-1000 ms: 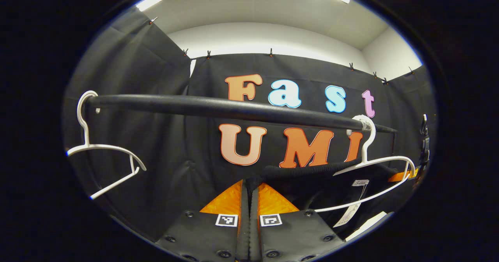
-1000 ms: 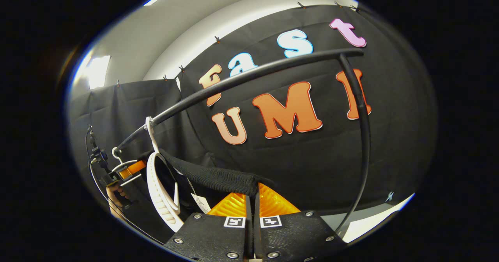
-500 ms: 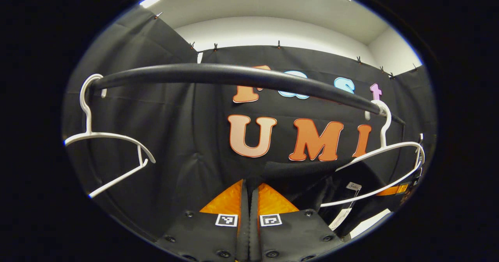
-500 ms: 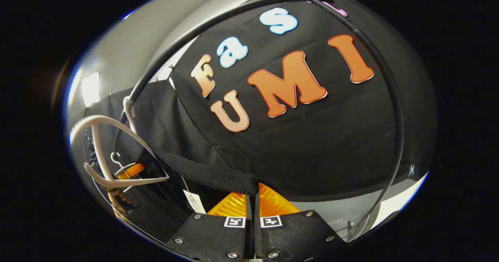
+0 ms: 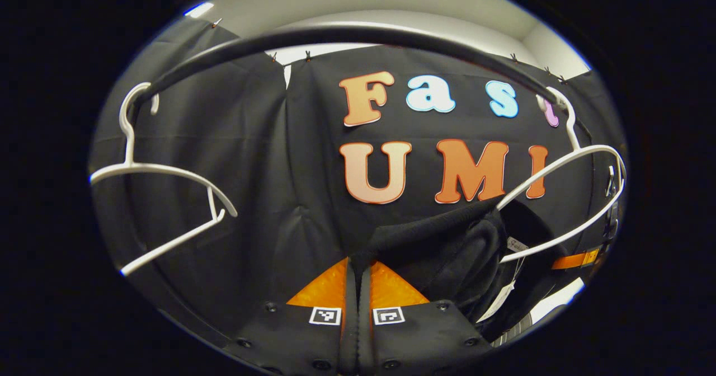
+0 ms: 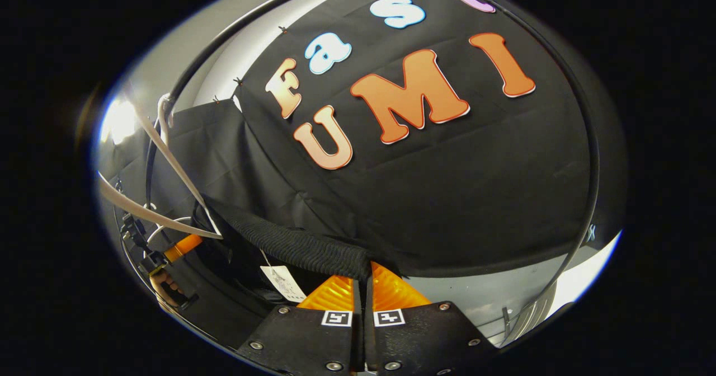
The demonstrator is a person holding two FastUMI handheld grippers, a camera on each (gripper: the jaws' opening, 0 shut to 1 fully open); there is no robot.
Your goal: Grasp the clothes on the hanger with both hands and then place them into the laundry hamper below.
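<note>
Black rail arcs across the top of left gripper view; in right gripper view it curves along top and down the right side. Black garment sits lower centre-right in left gripper view, ribbed edge running to lower centre; in right gripper view the ribbed band runs from lower left to centre. White hanger at right, just above the garment, w/ hook on rail. 2nd hanger, bare, at left. Paper tag hangs lower centre-left. Left gripper fingers pressed together, pinching garment edge, bottom centre. Right gripper likewise pinching ribbed band.
</note>
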